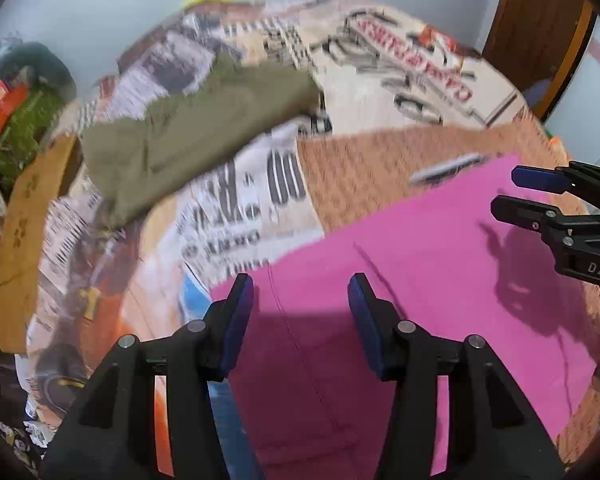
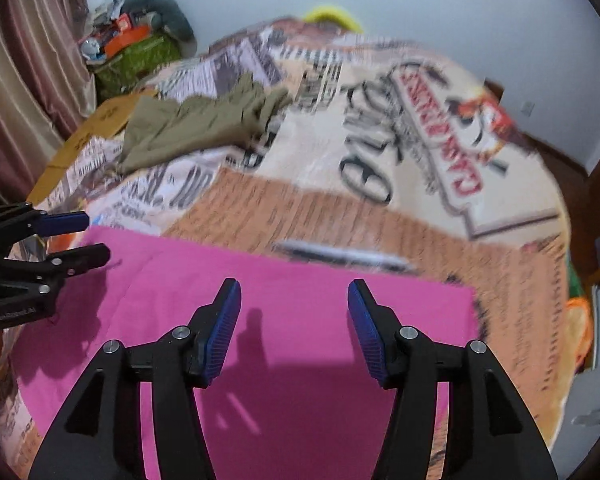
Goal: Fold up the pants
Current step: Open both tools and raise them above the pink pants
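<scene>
Bright pink pants [image 1: 420, 280] lie flat, in a folded rectangle, on a printed bedspread [image 1: 380, 92]. My left gripper [image 1: 300, 292] hangs open just above their left part, nothing between its blue pads. My right gripper [image 1: 504, 190] comes in from the right edge, also open and empty. In the right wrist view the pink pants [image 2: 300, 340] fill the foreground under the open right gripper [image 2: 294, 296]. The left gripper [image 2: 96, 236] stands open over the pants' far left corner. Neither gripper touches the cloth.
An olive-green garment [image 1: 196, 128] [image 2: 204, 120] lies crumpled further back on the bedspread [image 2: 380, 140]. A cardboard sheet [image 2: 100, 120] and a green box heaped with clutter [image 2: 136, 56] sit at the far left by a curtain. A pale wall stands behind the bed.
</scene>
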`<state>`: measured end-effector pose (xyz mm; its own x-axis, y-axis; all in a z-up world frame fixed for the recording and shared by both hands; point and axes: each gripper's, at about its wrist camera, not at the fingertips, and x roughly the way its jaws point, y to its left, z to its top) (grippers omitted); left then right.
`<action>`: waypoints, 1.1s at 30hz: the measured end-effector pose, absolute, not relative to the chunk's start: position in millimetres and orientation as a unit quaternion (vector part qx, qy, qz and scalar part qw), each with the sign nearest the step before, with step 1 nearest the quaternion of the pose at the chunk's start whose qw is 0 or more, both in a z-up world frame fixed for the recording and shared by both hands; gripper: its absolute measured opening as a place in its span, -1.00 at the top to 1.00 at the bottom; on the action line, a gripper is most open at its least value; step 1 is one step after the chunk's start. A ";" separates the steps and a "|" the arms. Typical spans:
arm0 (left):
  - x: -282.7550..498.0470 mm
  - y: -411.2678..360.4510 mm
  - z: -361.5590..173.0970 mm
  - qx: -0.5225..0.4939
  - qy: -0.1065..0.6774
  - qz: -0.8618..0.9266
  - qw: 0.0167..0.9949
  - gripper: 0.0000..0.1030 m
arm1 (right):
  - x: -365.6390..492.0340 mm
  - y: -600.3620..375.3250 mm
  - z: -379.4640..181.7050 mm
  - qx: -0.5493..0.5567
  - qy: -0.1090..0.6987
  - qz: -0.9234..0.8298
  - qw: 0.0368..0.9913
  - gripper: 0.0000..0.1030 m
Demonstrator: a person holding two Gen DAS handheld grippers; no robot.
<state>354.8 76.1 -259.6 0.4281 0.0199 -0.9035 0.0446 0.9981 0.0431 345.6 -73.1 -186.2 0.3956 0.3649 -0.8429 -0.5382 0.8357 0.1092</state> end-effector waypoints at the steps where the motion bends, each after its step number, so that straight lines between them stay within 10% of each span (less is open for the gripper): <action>1: 355.1 77.4 -264.5 0.027 0.540 -0.008 0.841 0.02 | 343.4 -73.8 -191.3 -0.090 0.487 0.271 0.826 0.00; 33: 220.4 71.4 -242.6 0.065 0.502 0.006 0.862 -0.32 | 209.6 -154.0 -196.2 -0.097 0.514 0.252 0.814 -0.17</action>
<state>220.4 71.4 -242.6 0.4950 0.0758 -0.8656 0.0548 0.9915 0.1182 209.6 -154.0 -196.2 0.3444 0.3093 -0.8864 -0.5098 0.8545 0.1000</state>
